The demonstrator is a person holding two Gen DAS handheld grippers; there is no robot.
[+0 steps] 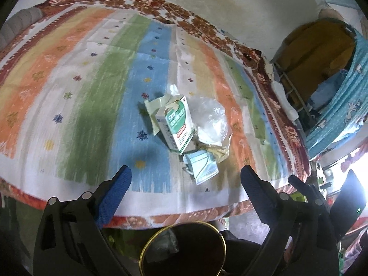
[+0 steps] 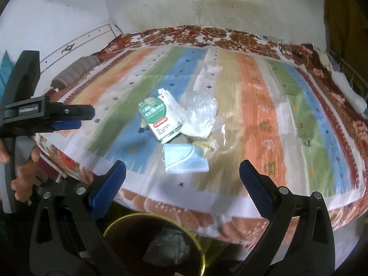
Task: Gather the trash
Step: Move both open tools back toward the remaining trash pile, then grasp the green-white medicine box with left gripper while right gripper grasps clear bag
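A pile of trash lies on the striped bedspread (image 1: 76,96) near its front edge: a green and white carton (image 1: 178,126) (image 2: 162,123), a crumpled clear plastic bag (image 1: 210,119) (image 2: 202,117), a blue face mask (image 1: 202,164) (image 2: 184,158) and a yellowish wrapper (image 1: 217,150). A dark bin with a gold rim (image 1: 184,248) (image 2: 156,246) stands on the floor below the bed edge, with crumpled plastic inside. My left gripper (image 1: 186,179) is open and empty, just short of the mask. My right gripper (image 2: 182,177) is open and empty, also just short of the mask.
The left gripper (image 2: 66,117) shows in the right wrist view at far left, held by a hand. A grey bolster (image 2: 73,73) lies at the bed's far left. A blue patterned cloth (image 1: 345,105) over a rack stands right of the bed. A white wall is behind.
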